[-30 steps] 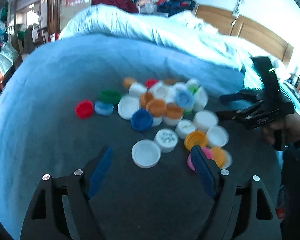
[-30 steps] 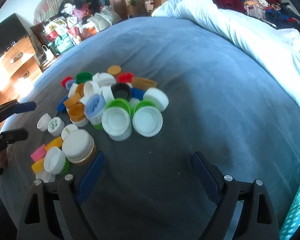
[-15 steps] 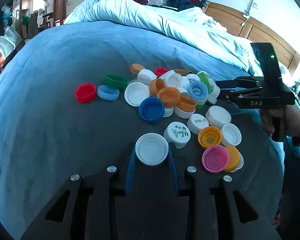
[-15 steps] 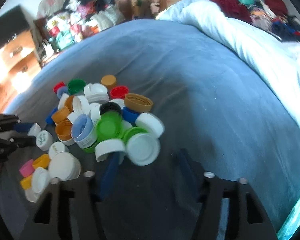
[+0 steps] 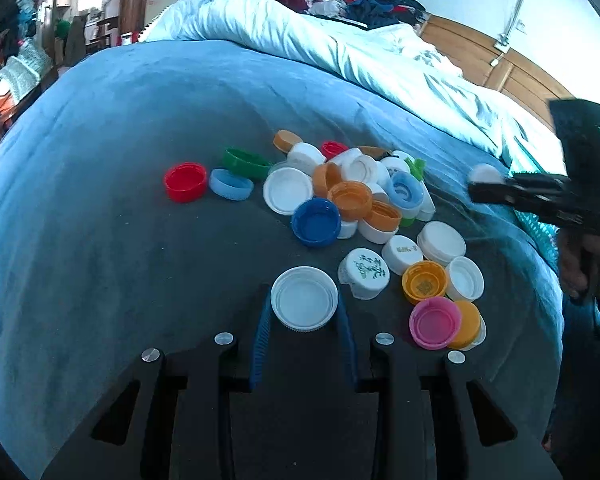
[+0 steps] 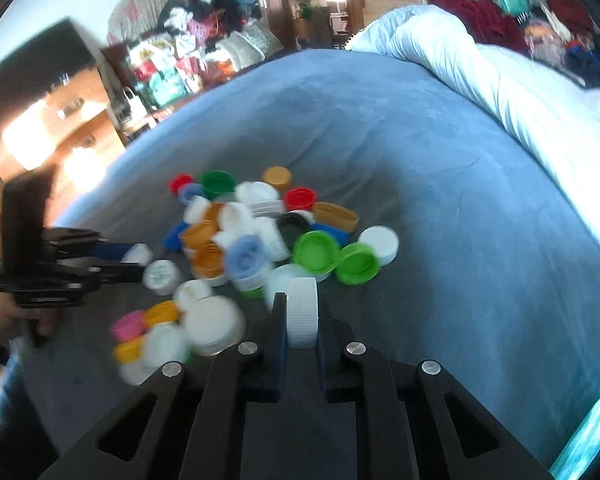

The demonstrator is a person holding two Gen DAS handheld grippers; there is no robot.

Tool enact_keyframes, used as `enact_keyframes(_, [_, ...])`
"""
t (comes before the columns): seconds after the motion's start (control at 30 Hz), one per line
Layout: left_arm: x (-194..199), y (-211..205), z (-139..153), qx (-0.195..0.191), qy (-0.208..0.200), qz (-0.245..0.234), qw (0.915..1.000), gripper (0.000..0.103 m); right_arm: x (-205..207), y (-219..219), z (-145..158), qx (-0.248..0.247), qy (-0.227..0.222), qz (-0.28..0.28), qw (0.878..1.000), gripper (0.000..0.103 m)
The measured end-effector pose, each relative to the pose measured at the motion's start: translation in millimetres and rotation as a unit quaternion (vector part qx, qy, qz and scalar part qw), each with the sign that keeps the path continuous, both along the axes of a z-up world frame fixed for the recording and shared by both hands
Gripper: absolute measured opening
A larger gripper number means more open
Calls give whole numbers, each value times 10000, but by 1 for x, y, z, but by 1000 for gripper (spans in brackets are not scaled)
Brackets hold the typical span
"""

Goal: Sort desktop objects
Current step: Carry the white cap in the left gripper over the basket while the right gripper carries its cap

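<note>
A heap of plastic bottle caps (image 5: 352, 204) in white, orange, blue, green, red and pink lies on a blue bedcover (image 5: 100, 200). In the left wrist view my left gripper (image 5: 304, 312) is shut on a wide white cap (image 5: 304, 298), which lies flat with its hollow side up at the near edge of the heap. In the right wrist view my right gripper (image 6: 302, 320) is shut on a ribbed white cap (image 6: 302, 312), held on edge just above the heap (image 6: 260, 240). Each gripper also shows in the other's view, with a white cap at its tip.
A rumpled pale blue quilt (image 5: 340, 52) lies along the far side of the bed. A teal basket (image 6: 588, 432) shows at the lower right edge. A hand (image 5: 580, 264) holds the right gripper's handle. Cluttered furniture and bags stand beyond the bed.
Both grippers stood open a second ago. The left closed on the wide white cap first. The right then closed on a ribbed white cap and rose with it.
</note>
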State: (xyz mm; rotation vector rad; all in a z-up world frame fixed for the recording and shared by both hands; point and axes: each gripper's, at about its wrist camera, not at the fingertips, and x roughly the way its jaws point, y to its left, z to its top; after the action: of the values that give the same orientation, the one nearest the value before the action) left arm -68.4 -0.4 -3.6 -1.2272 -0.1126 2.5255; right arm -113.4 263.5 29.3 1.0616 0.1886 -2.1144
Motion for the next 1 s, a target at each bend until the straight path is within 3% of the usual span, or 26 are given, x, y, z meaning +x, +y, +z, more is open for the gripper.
enact_keyframes(0.2, [18,-3,22,329,305,286,9986,27,34,5,21,138,90,-314,9994,13])
enact_keyframes(0.27, [26,7,35,252,333,394,9983,27,44,7,30,239,183,-415,9987,13])
enact_keyframes(0.5, [48,82,104,108,733,215,9970,27,65,31,72,451,618,-769,9941,13])
enact_keyframes(0.63, [42,122,132,79,747,108,9971,27,73,61,101,490,906,-1141,9881,13])
enact_keyframes(1.0, [22,231,165,-302,729,-465,9958,27,80,169,160,490,1355,-2205,9647,13])
